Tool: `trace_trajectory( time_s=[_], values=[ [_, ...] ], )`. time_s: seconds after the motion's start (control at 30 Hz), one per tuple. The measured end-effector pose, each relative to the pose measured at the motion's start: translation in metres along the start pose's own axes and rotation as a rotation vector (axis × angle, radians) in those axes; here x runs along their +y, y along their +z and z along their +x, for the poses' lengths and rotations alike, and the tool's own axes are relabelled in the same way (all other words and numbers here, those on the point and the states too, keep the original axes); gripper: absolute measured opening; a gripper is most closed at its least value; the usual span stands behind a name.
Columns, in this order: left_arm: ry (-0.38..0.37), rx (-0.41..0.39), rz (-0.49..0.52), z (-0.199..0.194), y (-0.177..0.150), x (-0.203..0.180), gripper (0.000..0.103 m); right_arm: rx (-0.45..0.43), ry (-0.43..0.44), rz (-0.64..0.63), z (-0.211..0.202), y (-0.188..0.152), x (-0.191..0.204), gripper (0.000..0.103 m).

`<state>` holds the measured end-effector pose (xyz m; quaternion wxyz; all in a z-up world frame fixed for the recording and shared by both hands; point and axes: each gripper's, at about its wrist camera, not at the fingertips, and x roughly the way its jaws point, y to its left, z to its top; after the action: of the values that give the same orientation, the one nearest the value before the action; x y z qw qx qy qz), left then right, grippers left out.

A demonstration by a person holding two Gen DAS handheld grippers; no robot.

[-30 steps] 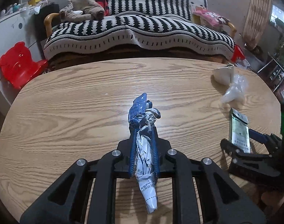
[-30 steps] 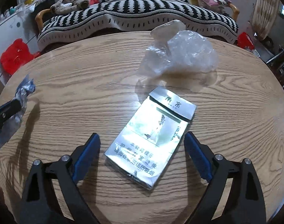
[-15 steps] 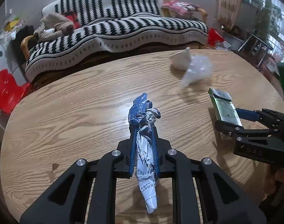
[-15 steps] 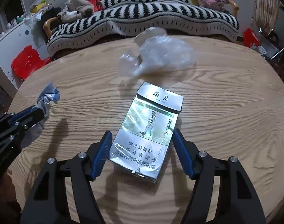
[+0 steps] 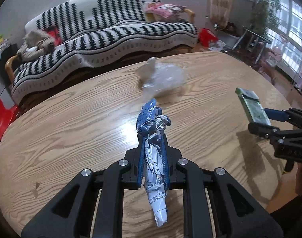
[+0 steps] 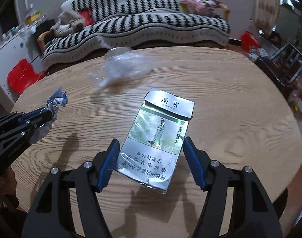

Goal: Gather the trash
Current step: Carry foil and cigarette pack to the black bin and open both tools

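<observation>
The right gripper (image 6: 150,158) now clamps the cigarette pack (image 6: 159,140) and holds it lifted off the table (image 6: 240,103), where it lay a second ago between wider jaws. Both grippers sit higher.

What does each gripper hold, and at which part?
Left gripper pinches a crumpled blue-white wrapper around its middle. Right gripper clamps a silver cigarette pack by its long side edges.

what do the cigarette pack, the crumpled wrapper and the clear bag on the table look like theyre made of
Cigarette pack: seemingly thin card under glossy silver film; it glares and its lower edge is creased.

Crumpled wrapper: probably printed foil or plastic film, blue outside and silvery white inside, holding sharp crinkles.

Clear bag: likely thin transparent plastic, since wood shows through it; blur leaves this open.

Table: wood grain, possibly veneer or laminate.
</observation>
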<state>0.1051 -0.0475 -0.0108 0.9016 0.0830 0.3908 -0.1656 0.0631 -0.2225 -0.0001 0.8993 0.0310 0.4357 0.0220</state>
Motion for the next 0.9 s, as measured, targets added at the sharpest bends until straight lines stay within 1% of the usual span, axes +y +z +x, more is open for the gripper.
trace_trajectory(
  time_s=[0.2, 0.43, 0.53, 0.6, 0.7, 0.8, 0.9],
  values=[
    [-0.091, -0.011, 0.067, 0.007, 0.018, -0.06, 0.015, -0.022, -0.053, 0.107, -0.028, -0.013, -0.071, 0.065],
    [-0.213, -0.016, 0.176, 0.014, 0.034, -0.155, 0.015, -0.039, -0.113, 0.244, -0.059, -0.038, -0.151, 0.065],
    [-0.281, -0.017, 0.201, 0.016, 0.04, -0.199, 0.015, -0.049, -0.15, 0.318, -0.077, -0.056, -0.195, 0.065],
    [-0.329, -0.014, 0.219, 0.016, 0.042, -0.232, 0.015, -0.051, -0.171, 0.361, -0.086, -0.069, -0.218, 0.065],
    [-0.4, -0.002, 0.251, 0.019, 0.043, -0.286, 0.015, -0.056, -0.212, 0.449, -0.103, -0.094, -0.263, 0.065],
    [-0.468, 0.015, 0.291, 0.022, 0.038, -0.336, 0.015, -0.063, -0.241, 0.537, -0.12, -0.118, -0.304, 0.065],
    [-0.531, 0.036, 0.323, 0.026, 0.028, -0.377, 0.015, -0.068, -0.267, 0.622, -0.135, -0.139, -0.338, 0.065]
  ],
)
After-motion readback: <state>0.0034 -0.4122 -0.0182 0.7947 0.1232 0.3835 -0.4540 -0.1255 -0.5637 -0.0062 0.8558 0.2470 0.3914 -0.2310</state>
